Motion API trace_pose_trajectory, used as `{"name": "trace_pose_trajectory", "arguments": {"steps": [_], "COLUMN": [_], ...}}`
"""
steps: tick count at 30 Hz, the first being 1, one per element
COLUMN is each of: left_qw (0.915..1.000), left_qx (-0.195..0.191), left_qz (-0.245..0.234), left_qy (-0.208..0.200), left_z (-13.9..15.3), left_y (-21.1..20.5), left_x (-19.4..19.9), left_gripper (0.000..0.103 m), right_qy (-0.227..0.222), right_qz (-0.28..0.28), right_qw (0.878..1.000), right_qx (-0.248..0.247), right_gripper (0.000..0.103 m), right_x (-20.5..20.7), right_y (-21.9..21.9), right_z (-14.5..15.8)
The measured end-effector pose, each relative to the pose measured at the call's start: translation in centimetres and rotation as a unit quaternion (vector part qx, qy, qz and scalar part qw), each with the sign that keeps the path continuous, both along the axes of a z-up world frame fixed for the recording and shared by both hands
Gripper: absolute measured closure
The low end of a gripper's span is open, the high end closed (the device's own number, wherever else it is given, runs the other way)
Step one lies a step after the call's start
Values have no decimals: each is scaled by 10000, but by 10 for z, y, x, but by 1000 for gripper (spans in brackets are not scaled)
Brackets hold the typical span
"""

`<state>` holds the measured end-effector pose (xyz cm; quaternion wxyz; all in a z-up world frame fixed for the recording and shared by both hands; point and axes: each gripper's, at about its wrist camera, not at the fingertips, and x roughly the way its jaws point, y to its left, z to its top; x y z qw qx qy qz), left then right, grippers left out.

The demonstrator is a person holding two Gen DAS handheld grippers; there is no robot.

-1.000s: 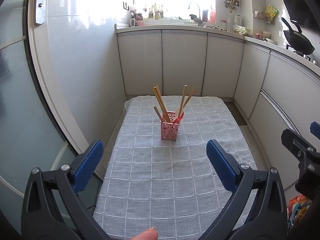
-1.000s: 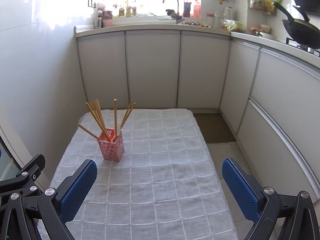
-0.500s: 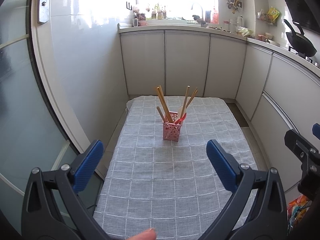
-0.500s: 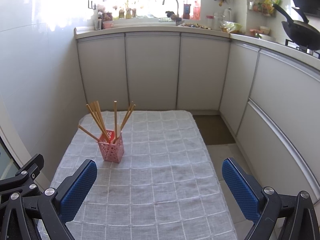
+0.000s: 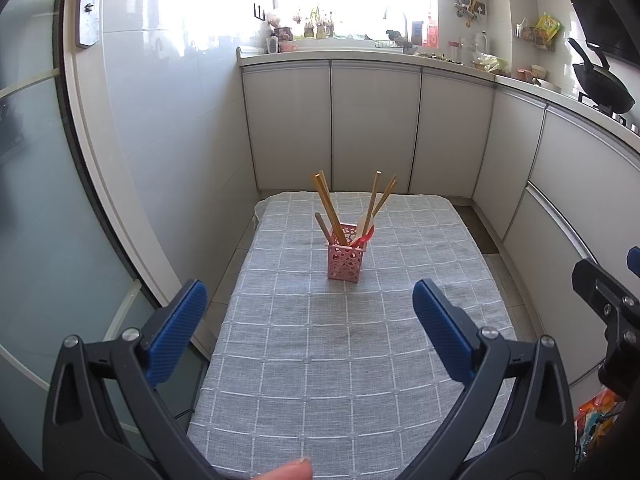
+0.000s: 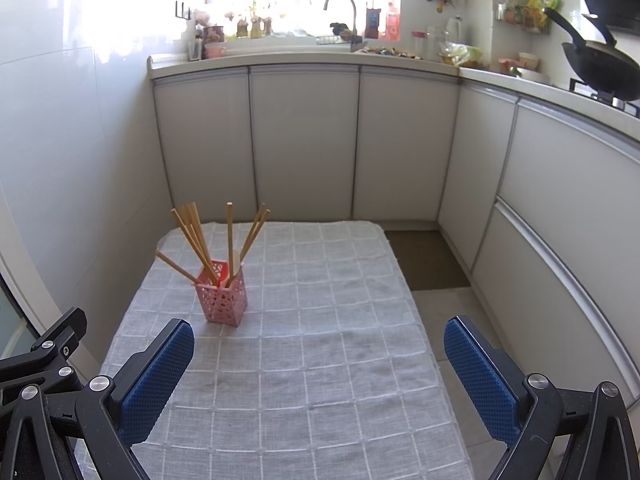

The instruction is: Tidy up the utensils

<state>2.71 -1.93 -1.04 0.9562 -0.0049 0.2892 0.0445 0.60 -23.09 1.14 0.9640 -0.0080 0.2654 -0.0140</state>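
**Utensils gathered in the holder; both tools held back and empty**

On the left, the left gripper [image 5: 310, 312] is held released over the near end of the table, nothing between its blue pads [image 5: 178, 330]. A fingertip [image 5: 286, 472] is seen at the bottom edge of that view. Ahead, near the middle of the grey checked tablecloth [image 5: 340, 380], the pink perforated holder [image 5: 344, 258] stands upright, with the wooden chopsticks [image 5: 326, 208] fanned outward in it and a red-and-white spoon [image 5: 365, 230] leaning at its right rim. No loose utensil can be seen on the cloth, so the sorting is judged to be finished or nearly so.

The risk is judged to lie in the holder itself: it looks light and top-heavy, and it could be tipped if a splayed chopstick were caught by a passing finger. The cloth could also be dragged, since it hangs free over the table edges.

To the right, the right gripper [image 6: 318, 354] is likewise spread wide and empty, with the holder ahead and left of it.

The room is a narrow kitchen: a glass door [image 5: 28, 200] at far left, pale cabinets [image 6: 304, 140] behind the table, a sunlit window and tap [image 6: 340, 4] above the counter, and a black wok [image 6: 600, 68] at far right.
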Motion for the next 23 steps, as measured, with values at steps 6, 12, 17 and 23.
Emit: {"name": "trace_pose_trajectory", "arguments": {"steps": [6, 12, 17, 23], "left_qw": [10000, 10000, 9999, 9995], "left_qx": [26, 69, 165, 104], "left_qz": [22, 55, -27, -142], "left_qy": [-9, -2, 29, 251], "left_z": [0, -1, -2, -19], "left_y": [0, 1, -3, 2], "left_x": [0, -3, -6, 0], "left_gripper": [1, 1, 1, 1], "right_qy": [-13, -4, -8, 38], "right_qz": [6, 13, 0, -52], "right_qw": [10000, 10000, 9999, 10000], "right_qx": [2, -52, -150, -32], "right_gripper": [0, 0, 0, 0], "right_x": [0, -1, -4, -7], "right_y": [0, 1, 6, 4], "right_z": [1, 3, 6, 0]}}
